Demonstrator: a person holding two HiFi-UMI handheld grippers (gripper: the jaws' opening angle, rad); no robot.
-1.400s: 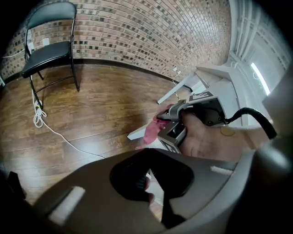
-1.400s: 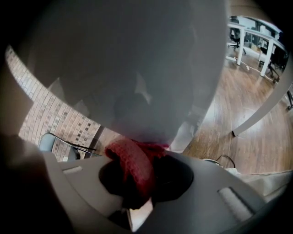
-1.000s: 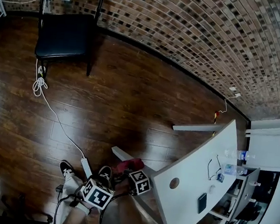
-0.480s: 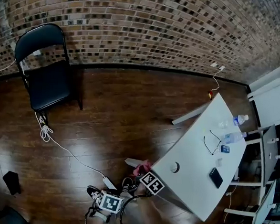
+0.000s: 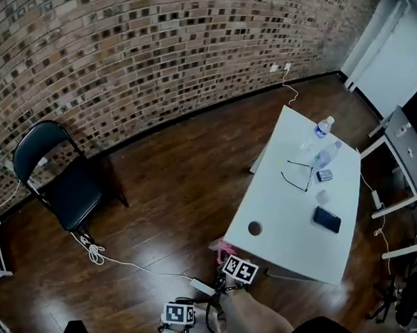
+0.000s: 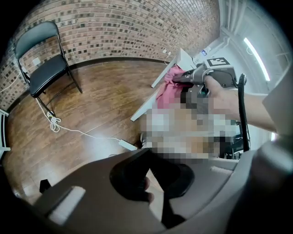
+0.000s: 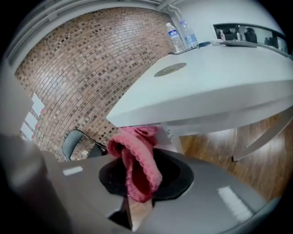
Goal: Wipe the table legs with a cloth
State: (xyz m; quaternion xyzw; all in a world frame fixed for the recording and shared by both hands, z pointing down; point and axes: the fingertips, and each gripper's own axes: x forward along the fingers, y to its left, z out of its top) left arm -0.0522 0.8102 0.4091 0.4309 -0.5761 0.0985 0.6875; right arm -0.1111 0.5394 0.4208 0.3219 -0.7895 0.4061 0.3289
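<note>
Cloth [image 7: 137, 169] | gripped in right gripper [image 7: 137, 199] jaws, at near-left leg [image 7: 175, 139] under surface [image 5: 291, 203], set for wiping | left gripper [image 6: 153, 194] jaws closed, empty, kept clear

The head view pulls up and back: the white rectangular counter [image 5: 290, 218] now shows whole, and the black folding chair [image 5: 70, 192] slides from the top to the left side.

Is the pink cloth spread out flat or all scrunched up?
Scrunched up. The pink cloth sits in bunched folds, pinched in the right gripper.
</note>
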